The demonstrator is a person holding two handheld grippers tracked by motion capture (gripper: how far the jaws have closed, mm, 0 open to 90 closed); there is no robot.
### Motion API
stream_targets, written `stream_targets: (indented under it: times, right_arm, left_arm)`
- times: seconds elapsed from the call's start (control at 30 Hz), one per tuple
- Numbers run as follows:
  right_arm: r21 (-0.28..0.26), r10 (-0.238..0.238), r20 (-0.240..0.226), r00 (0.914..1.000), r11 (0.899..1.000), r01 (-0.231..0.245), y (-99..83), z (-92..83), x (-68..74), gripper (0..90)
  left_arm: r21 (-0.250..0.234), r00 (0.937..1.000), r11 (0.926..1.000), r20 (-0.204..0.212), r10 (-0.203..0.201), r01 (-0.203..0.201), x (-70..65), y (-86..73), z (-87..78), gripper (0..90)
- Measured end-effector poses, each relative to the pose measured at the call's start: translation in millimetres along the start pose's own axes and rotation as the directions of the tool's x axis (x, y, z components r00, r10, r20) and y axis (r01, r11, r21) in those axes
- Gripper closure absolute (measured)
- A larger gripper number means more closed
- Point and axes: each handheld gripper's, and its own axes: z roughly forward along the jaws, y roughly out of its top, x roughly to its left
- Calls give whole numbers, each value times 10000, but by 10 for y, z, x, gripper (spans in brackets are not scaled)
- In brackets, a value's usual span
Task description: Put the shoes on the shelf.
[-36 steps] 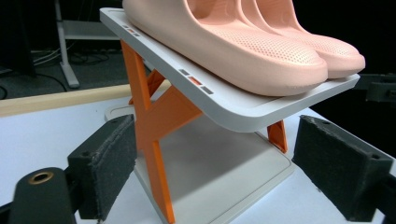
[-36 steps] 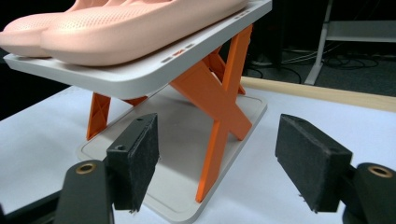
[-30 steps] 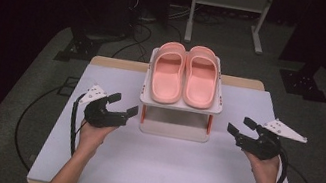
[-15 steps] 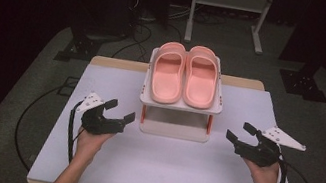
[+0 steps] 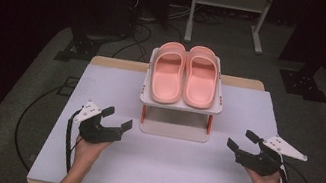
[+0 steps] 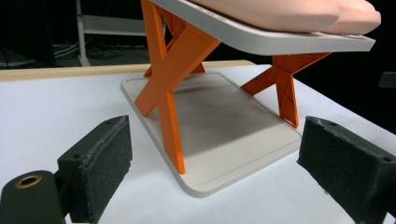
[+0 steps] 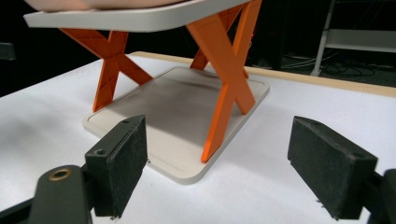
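A pair of pink slippers (image 5: pixel 186 74) lies side by side on the top shelf of a small white rack (image 5: pixel 180 103) with orange X-shaped legs (image 6: pixel 170 70). The rack stands at the middle back of the white table (image 5: pixel 162 172). My left gripper (image 5: pixel 118 118) hovers left of the rack, open and holding nothing. My right gripper (image 5: pixel 243 139) is right of the rack, also open and holding nothing. Both point inward at the rack's lower shelf (image 7: pixel 180 107). In the left gripper view the slippers' soles (image 6: pixel 289 11) show on the top shelf.
The rack's lower shelf (image 6: pixel 224 126) is bare. Black cables trail from both grippers off the table's sides. A metal stand (image 5: pixel 227 4) and dark equipment bases (image 5: pixel 80 46) sit on the floor beyond the table.
Both hands have drawn back toward the table's near edge and slightly outward. Both grippers stay open.
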Motion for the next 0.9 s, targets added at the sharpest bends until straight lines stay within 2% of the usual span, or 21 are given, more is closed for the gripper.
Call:
stream_targets:
  times: [0.43,0.57,0.7,0.87,0.9]
  right_arm:
    - [251,-134,-64,9999,9996,136,-202,-67,29,193]
    - [300,-146,-101,9998,9994,149,-262,-100,21,194]
    - [311,-134,-57,9999,9994,135,-359,-158,15,194]
    - [106,-97,155,9998,9999,95,-599,-281,-5,189]
    - [106,-97,155,9998,9999,95,-599,-281,-5,189]
  left_arm:
    - [-44,9995,10000,-308,8,-10,24,-134,-147,93]
    - [-22,9992,10000,-400,-20,19,22,-218,-183,93]
    - [-82,9992,9999,-401,-75,72,19,-309,-203,93]
    - [-205,9979,9996,-619,-190,177,37,-426,-205,75]
    - [-205,9979,9996,-619,-190,177,37,-426,-205,75]
